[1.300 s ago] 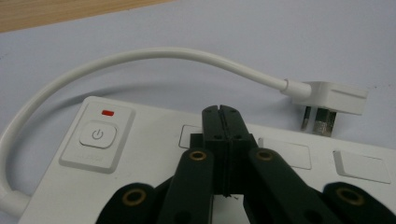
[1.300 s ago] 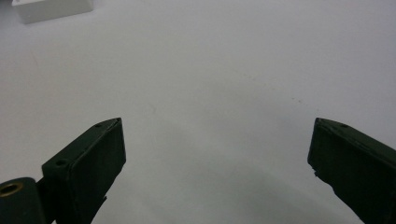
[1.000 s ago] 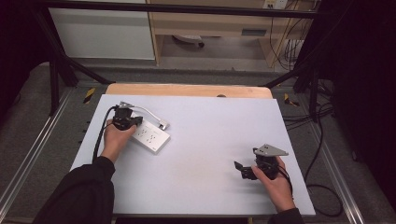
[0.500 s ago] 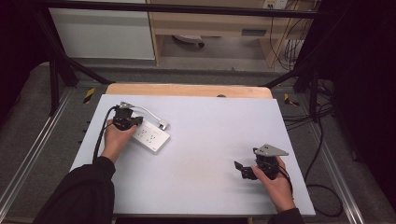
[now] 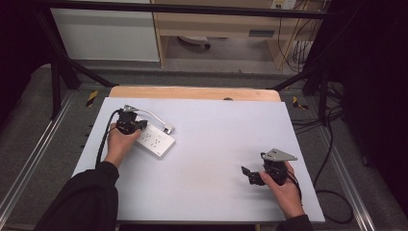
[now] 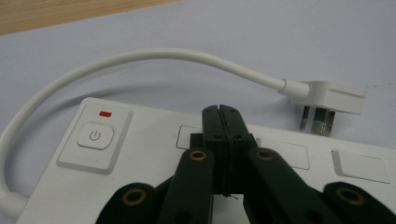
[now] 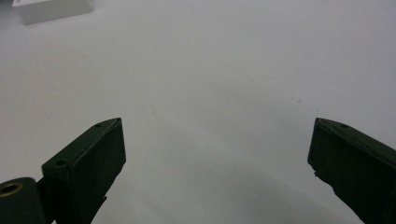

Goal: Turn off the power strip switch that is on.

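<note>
**On the power strip: left tongs closed, right tongs wide open**

On the left part of the counter (image 5: 207, 144) lies the white power strip (image 5: 153, 141), flat, long side running at a slant. All places below are taken from this strip.

Left tongs (image 6: 220, 111): jaws pressed together with no gap, nothing between them. Tips sit over the strip's top face, just beside the first socket cover and a little way from the power button (image 6: 95, 136). Cannot tell whether the tips touch the plastic or hover just above it. A small red mark (image 6: 105, 113) shows above the button. In the high view the left hand (image 5: 119, 143) rests at the strip's near-left end, gripper body above that end.

Cord (image 6: 154, 58): white, leaves the strip's button end, arcs over the counter behind the strip and ends in a white plug (image 6: 331, 97). The plug lies on the counter just past the strip's far edge, metal pins pointing back toward the strip.

Right tongs (image 7: 217, 140): jaws spread wide, nothing between them, bare counter surface below. They are well apart from the strip, toward the counter's near right part; a corner of the strip shows at the top left of the right gripper view. Right hand (image 5: 284, 187) holds the gripper low over the counter.
</note>
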The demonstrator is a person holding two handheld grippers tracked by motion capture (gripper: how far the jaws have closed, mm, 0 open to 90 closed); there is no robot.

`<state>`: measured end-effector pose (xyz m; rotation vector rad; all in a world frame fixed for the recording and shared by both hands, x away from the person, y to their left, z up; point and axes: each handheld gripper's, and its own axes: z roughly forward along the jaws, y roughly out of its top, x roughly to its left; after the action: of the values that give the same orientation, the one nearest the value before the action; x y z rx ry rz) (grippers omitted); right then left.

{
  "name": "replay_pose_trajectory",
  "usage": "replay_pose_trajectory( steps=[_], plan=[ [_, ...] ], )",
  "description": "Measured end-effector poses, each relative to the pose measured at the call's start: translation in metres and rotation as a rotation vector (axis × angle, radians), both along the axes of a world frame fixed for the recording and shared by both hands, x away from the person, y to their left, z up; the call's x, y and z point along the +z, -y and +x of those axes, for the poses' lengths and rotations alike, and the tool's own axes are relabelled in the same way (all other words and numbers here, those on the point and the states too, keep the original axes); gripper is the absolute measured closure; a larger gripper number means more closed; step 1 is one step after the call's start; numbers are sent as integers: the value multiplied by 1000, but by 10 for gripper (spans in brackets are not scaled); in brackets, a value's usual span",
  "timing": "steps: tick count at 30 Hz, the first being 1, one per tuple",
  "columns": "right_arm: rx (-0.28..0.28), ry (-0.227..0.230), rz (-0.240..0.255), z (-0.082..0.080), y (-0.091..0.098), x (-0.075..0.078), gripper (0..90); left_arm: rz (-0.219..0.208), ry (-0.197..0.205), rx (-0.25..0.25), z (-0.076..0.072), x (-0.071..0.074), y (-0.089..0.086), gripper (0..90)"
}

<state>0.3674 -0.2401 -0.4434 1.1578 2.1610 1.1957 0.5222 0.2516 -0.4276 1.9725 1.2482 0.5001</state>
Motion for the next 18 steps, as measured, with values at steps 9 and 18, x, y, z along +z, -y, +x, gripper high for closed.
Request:
replay_pose_trajectory(
  steps=[9, 18],
  plan=[
    [2, 1, 0, 0, 0, 0, 46, -9, -14, -10, -1, -1, 2, 900],
    [2, -1, 0, 0, 0, 0, 45, -23, -12, -10, 0, -2, 7, 900]
  ],
)
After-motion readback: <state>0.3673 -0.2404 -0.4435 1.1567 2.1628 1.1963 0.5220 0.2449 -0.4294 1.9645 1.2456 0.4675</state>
